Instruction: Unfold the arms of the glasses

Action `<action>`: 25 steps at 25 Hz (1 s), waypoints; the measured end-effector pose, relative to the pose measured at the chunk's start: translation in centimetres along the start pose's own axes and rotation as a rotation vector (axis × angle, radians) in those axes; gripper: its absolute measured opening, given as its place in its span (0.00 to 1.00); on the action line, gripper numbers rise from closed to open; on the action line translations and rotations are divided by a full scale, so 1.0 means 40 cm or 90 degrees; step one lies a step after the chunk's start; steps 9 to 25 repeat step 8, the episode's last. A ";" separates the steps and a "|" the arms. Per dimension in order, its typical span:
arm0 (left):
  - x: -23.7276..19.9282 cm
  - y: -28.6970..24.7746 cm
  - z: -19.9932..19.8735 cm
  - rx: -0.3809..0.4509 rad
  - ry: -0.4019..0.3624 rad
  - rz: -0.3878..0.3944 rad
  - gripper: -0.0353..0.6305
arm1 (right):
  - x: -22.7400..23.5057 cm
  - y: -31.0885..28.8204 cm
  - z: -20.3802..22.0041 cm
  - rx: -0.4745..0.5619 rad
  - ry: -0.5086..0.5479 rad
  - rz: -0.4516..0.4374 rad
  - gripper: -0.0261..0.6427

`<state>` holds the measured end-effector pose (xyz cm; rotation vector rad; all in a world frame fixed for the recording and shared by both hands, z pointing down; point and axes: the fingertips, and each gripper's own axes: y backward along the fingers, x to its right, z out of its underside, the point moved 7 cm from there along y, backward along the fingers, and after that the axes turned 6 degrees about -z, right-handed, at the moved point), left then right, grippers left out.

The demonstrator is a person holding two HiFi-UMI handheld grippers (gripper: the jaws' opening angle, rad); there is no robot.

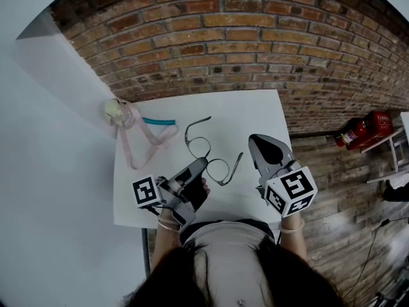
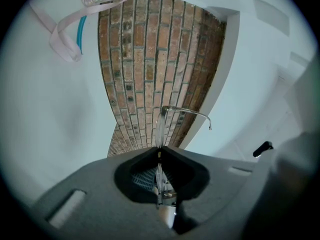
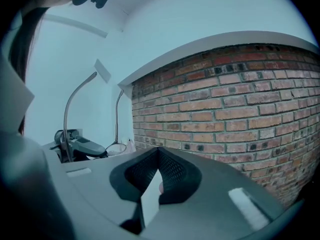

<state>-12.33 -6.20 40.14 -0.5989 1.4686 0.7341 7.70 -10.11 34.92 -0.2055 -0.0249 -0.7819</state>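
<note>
**Looks nearly done**

Can see the glasses [image 1: 209, 157] on or just over the white bench [image 1: 255, 114], with both arms swung out. Seems to leave only letting go. Pinches the frame tight in the left claw [image 1: 200, 164]. Holds the right claw [image 1: 254, 139] squeezed shut on nothing, near the glasses.

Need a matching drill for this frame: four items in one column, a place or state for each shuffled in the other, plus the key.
Column 1
1. left gripper
2. right gripper
3. pink strap
4. red bottle

Column 2
A. off the table, far to the right
B. shut on the glasses
C. jaws together, nothing between them
D. lying at the table's far left

Pairs: 1-B, 2-C, 3-D, 4-A
</note>
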 end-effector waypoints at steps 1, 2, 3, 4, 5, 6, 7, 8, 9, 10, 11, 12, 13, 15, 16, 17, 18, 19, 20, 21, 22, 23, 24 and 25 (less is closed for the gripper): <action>0.000 0.001 0.000 0.001 0.000 -0.001 0.09 | -0.001 0.000 -0.001 0.000 0.000 0.000 0.05; -0.001 0.002 0.001 0.001 0.001 -0.003 0.09 | -0.002 0.001 -0.001 0.001 0.000 0.000 0.05; -0.001 0.003 0.002 0.002 0.002 -0.003 0.09 | -0.003 0.002 -0.002 0.001 0.001 -0.001 0.05; -0.002 0.006 0.004 0.003 0.003 -0.003 0.09 | -0.005 0.002 -0.001 0.001 0.002 -0.001 0.05; -0.003 0.008 0.005 0.003 0.002 -0.002 0.09 | -0.007 0.003 0.000 0.001 0.003 -0.001 0.05; -0.005 0.010 0.006 0.003 0.002 -0.002 0.09 | -0.008 0.004 0.001 0.001 0.003 0.000 0.05; -0.006 0.012 0.007 0.003 0.002 -0.002 0.09 | -0.010 0.005 0.002 0.001 0.003 0.000 0.05; -0.007 0.014 0.008 0.003 0.001 -0.002 0.09 | -0.011 0.006 0.003 0.002 0.003 0.000 0.05; -0.007 0.014 0.008 0.003 0.001 -0.002 0.09 | -0.011 0.006 0.003 0.002 0.003 0.000 0.05; -0.007 0.014 0.008 0.003 0.001 -0.002 0.09 | -0.011 0.006 0.003 0.002 0.003 0.000 0.05; -0.007 0.014 0.008 0.003 0.001 -0.002 0.09 | -0.011 0.006 0.003 0.002 0.003 0.000 0.05; -0.007 0.014 0.008 0.003 0.001 -0.002 0.09 | -0.011 0.006 0.003 0.002 0.003 0.000 0.05; -0.007 0.014 0.008 0.003 0.001 -0.002 0.09 | -0.011 0.006 0.003 0.002 0.003 0.000 0.05; -0.007 0.014 0.008 0.003 0.001 -0.002 0.09 | -0.011 0.006 0.003 0.002 0.003 0.000 0.05; -0.007 0.014 0.008 0.003 0.001 -0.002 0.09 | -0.011 0.006 0.003 0.002 0.003 0.000 0.05; -0.007 0.014 0.008 0.003 0.001 -0.002 0.09 | -0.011 0.006 0.003 0.002 0.003 0.000 0.05; -0.007 0.014 0.008 0.003 0.001 -0.002 0.09 | -0.011 0.006 0.003 0.002 0.003 0.000 0.05; -0.007 0.014 0.008 0.003 0.001 -0.002 0.09 | -0.011 0.006 0.003 0.002 0.003 0.000 0.05; -0.007 0.014 0.008 0.003 0.001 -0.002 0.09 | -0.011 0.006 0.003 0.002 0.003 0.000 0.05; -0.007 0.014 0.008 0.003 0.001 -0.002 0.09 | -0.011 0.006 0.003 0.002 0.003 0.000 0.05; -0.007 0.014 0.008 0.003 0.001 -0.002 0.09 | -0.011 0.006 0.003 0.002 0.003 0.000 0.05; -0.007 0.014 0.008 0.003 0.001 -0.002 0.09 | -0.011 0.006 0.003 0.002 0.003 0.000 0.05; -0.007 0.014 0.008 0.003 0.001 -0.002 0.09 | -0.011 0.006 0.003 0.002 0.003 0.000 0.05; -0.007 0.014 0.008 0.003 0.001 -0.002 0.09 | -0.011 0.006 0.003 0.002 0.003 0.000 0.05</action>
